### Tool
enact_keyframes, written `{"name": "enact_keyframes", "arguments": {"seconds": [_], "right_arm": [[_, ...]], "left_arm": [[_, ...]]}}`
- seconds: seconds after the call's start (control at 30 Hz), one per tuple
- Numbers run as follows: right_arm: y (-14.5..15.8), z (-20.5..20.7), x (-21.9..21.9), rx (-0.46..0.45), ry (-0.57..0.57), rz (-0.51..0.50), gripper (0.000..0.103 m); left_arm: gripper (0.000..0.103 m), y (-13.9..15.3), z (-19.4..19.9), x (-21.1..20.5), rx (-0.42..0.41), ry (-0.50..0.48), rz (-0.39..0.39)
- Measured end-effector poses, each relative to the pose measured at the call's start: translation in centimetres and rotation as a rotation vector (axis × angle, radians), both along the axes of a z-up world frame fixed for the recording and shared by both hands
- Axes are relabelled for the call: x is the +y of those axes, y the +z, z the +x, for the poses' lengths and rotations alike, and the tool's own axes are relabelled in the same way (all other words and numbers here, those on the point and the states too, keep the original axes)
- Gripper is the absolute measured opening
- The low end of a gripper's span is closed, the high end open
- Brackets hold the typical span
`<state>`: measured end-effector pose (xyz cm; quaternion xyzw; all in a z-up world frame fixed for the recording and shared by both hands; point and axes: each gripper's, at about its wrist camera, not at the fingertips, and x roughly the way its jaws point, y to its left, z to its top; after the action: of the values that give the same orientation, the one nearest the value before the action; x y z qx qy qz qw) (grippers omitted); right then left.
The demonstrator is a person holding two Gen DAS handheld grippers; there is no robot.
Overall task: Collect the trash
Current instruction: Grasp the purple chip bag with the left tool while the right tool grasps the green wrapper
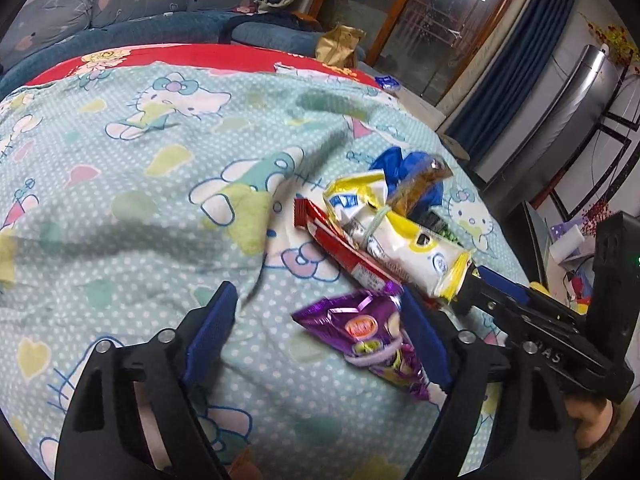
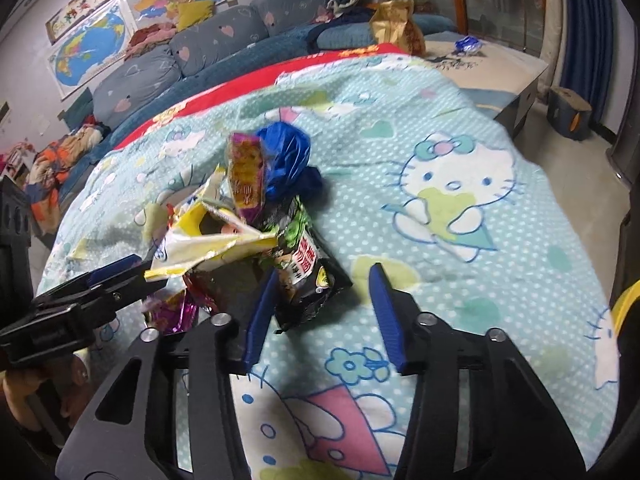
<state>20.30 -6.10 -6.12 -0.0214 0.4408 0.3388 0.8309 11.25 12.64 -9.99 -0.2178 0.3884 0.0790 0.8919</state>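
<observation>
Trash wrappers are lying gathered in one loose heap on the cartoon-cat blanket (image 1: 132,184), so the collecting is looking well advanced, though nothing is showing a bin or bag to receive the heap. Nearest, the left gripper (image 1: 316,332) is spreading its jaws wide with the purple snack packet (image 1: 372,336) lying against its right finger, ungrasped. The right gripper (image 2: 320,312) is likewise gaping, its left finger touching the black snack bag (image 2: 308,280). Just beyond, the red wrapper (image 1: 344,248) and the yellow-and-white wrapper (image 1: 400,236) are overlapping, with the crumpled blue plastic (image 2: 286,160) sitting at the heap's far side. Farther off, a small blue wrapper (image 2: 468,45) is sitting alone on the low table (image 2: 508,72), probably remaining to be fetched.
</observation>
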Motion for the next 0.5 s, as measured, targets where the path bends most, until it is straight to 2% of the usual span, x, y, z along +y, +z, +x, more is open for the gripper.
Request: {"name": "enact_keyframes", "arguments": {"seconds": [0.17, 0.27, 0.37, 0.5], "right_arm": [[-0.2, -0.6, -0.2, -0.004, -0.002, 0.007, 0.015], [-0.1, -0.8, -0.9, 0.000, -0.025, 0.021, 0.011], [0.3, -1.2, -1.7, -0.010, -0.044, 0.028, 0.006], [0.7, -1.7, -2.8, -0.018, -0.065, 0.037, 0.005]], "left_arm": [[0.071, -0.1, -0.4, -0.5, 0.013, -0.017, -0.004], [0.066, -0.1, -0.7, -1.0, 0.020, -0.027, 0.010], [0.056, 0.0, -1.0, -1.7, 0.026, -0.044, 0.019], [0.045, -0.1, -1.3, -2.4, 0.038, -0.056, 0.018]]}}
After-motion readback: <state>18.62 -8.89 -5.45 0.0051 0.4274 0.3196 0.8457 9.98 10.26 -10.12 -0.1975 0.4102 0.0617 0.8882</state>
